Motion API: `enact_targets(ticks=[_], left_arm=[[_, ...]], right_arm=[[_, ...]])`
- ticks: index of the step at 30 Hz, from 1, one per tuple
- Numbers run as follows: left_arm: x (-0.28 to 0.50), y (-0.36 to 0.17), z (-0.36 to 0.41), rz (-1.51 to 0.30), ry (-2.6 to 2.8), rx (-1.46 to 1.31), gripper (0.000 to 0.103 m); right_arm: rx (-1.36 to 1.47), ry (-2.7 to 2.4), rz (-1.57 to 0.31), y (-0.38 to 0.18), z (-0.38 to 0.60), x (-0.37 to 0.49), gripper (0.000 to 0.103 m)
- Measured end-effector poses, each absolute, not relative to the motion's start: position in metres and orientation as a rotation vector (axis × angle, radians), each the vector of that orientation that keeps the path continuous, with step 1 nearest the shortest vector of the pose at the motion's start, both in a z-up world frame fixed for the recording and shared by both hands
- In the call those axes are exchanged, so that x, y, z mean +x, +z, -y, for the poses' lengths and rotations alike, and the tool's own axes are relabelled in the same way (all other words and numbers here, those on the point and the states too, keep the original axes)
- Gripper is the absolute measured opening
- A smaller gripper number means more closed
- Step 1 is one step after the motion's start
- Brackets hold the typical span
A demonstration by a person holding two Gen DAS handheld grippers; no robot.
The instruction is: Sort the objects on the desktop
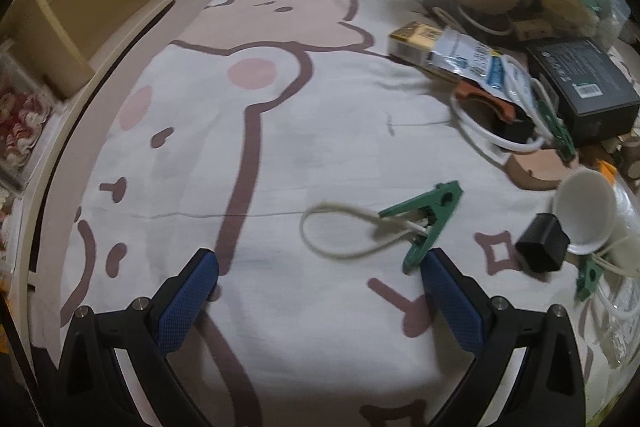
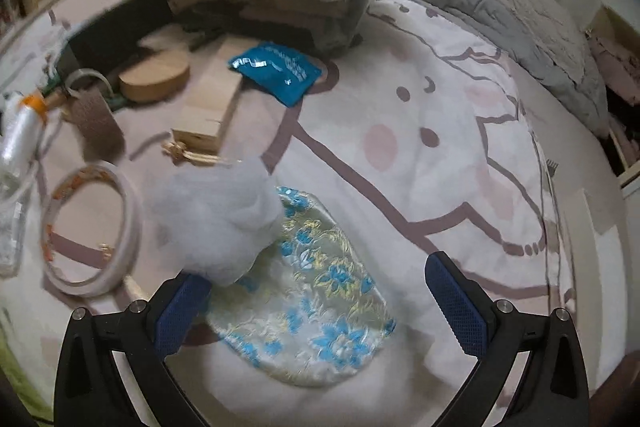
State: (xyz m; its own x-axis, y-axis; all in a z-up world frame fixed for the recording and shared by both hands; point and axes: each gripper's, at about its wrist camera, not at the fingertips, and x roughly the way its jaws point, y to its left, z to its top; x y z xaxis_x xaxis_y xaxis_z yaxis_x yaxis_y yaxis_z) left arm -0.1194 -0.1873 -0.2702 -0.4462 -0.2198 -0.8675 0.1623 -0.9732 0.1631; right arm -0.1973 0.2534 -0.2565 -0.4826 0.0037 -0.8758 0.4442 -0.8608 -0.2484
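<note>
We see the left hand-held gripper [image 1: 320, 273] wide open above the bed sheet [image 1: 320, 147]. A green clip [image 1: 428, 217] on a white cord [image 1: 340, 231] lies just beside its right finger.

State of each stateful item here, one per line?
Left hand-held gripper: open, empty.
Right hand-held gripper: open, empty.
Green clip: lying flat, cord through it.
White cup: tipped on its side.
Floral pouch: lying flat, fluff partly over it.
</note>
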Motion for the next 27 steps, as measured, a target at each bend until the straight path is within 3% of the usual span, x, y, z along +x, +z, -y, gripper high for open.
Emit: enact_targets(ticks=[4,20,27], left_arm=[[-0.120,-0.271,0.199,0.032,-2.450,1.490,0.103],[-0.120,-0.270,0.210,-0.040,-2.409,1.463,0.103],[-0.117,-0.266,0.209,-0.060,-2.445,1.460,0.103]], right_arm=[[1.399,-2.413,-0.737,-0.258,-0.244,-0.206,0.103],[1.402,-2.528,-0.374,-0.243,-0.271,-0.219,0.103],[1.426,-2.347,-0.484,-0.264,-0.241,-0.202,0.103]])
